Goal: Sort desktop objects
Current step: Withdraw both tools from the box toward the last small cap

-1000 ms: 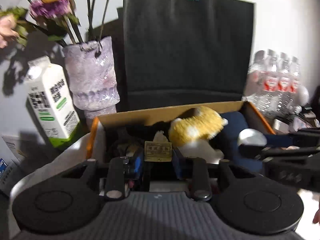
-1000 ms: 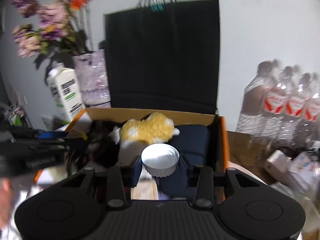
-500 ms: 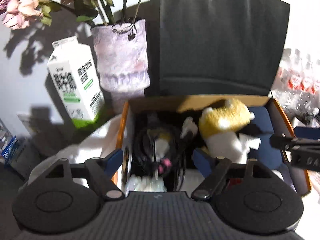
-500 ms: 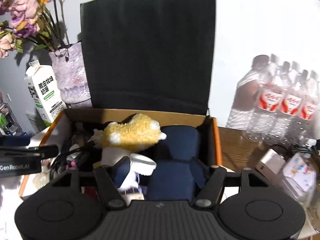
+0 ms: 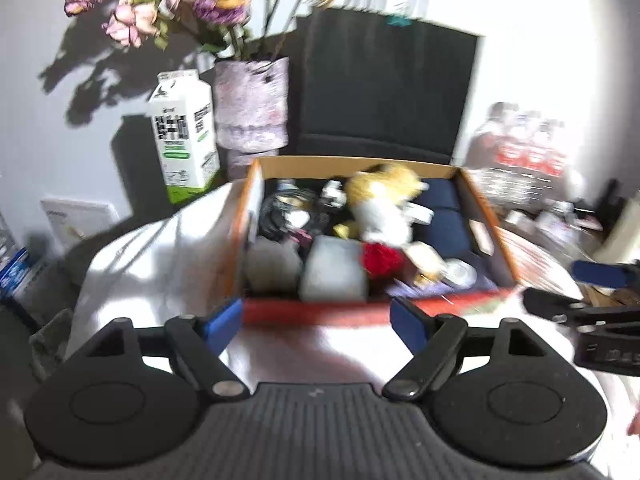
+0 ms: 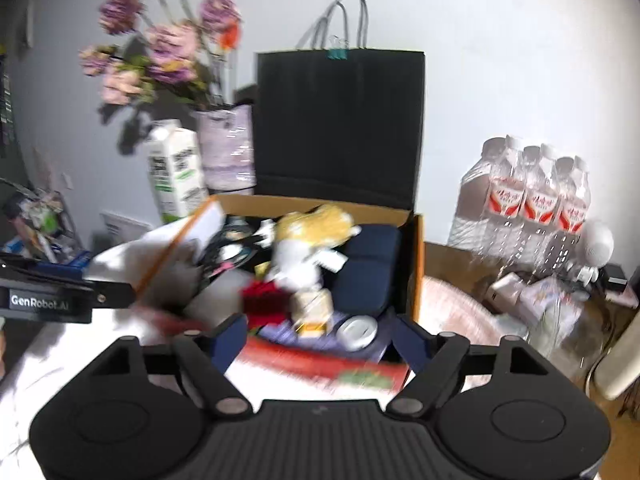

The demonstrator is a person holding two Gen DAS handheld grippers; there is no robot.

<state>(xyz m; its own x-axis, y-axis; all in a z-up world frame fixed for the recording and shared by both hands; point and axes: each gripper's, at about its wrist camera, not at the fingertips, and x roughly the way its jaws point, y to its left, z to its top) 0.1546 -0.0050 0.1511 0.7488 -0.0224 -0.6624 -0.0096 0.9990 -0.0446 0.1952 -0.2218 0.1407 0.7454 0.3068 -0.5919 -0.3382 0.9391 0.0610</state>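
Left tool [image 5: 316, 320]: jaws opening, nothing between them, pointing downward (blue pads spread wide). Right tool [image 6: 320, 338]: jaws opening, likewise empty, angled downward beside the left.

Open cardboard box [image 5: 352, 164] crammed with a yellow-white plush toy [image 5: 384, 200], cables, pouch.

"GenRobot.AI" stands in white letters on the black body of the left gripper [image 6: 68, 300], seen at the left edge of the right wrist view. The milk carton [image 6: 176, 172] carries dark print and a green band, and the water bottles [image 6: 536, 200] wear red-and-white labels, all too blurred to read.
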